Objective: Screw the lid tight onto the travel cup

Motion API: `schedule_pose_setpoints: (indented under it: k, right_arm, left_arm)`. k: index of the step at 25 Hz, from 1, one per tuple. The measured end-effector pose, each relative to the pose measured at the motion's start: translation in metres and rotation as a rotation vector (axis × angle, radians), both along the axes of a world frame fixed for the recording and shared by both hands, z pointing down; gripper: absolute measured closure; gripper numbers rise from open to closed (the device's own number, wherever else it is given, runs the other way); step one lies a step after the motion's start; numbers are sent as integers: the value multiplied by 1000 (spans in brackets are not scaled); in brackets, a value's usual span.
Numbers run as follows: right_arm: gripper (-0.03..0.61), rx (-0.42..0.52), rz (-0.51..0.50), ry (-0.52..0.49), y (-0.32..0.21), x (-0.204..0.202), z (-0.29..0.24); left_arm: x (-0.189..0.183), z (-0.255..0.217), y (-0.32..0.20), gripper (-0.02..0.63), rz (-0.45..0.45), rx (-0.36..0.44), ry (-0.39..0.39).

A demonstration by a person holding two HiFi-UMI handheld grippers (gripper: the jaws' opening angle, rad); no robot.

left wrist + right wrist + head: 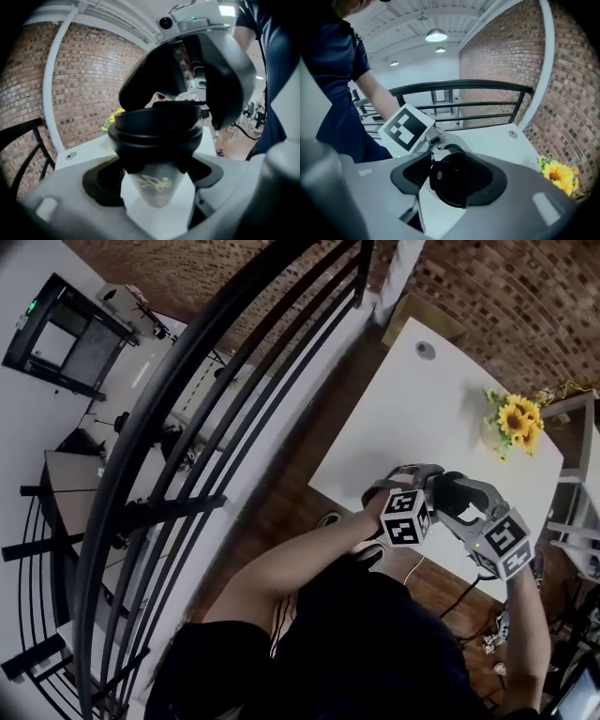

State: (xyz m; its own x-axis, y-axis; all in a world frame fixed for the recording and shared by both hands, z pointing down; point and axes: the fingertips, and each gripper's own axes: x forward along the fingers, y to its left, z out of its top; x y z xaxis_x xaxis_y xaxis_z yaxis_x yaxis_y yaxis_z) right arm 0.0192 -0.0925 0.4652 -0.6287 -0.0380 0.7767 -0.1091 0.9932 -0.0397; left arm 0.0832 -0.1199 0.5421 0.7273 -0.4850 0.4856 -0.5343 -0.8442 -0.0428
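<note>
1. Our left gripper (157,197) is clenched on the cup (157,180); its fingers (101,180) pinch the body just under the lid (154,129), which sits on top of the cup.
2. Our right gripper (454,180) grasps the lid; the lid fills the gap between its fingers (410,173), and both pads look to touch its rim.
3. For a good turn, we judge that the left fingers should grip firmly so the cup cannot spin; the right fingers should sit square on the lid and twist in line with the cup, without side push; we should stop once it resists.
4. The lid and fingers cover the threads, so we cannot tell how far it is seated; the cup's base is cut off below the left fingers; from the head, both grippers hide the cup near the table (441,418) edge.
</note>
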Motion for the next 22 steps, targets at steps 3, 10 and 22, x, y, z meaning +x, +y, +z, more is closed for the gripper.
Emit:
schedule_pose_setpoints:
  k: [3, 10, 22]
  right_arm:
    - [358, 23, 152, -28, -7, 1, -1]
    - [446, -3, 537, -148, -27, 3, -7]
    - [421, -8, 706, -609, -47, 63, -100]
  left_arm:
    - [1, -1, -4, 209, -81, -3, 1]
    - [0, -1, -9, 208, -275, -6, -5]
    - [-38, 3, 27, 207, -324, -136, 1]
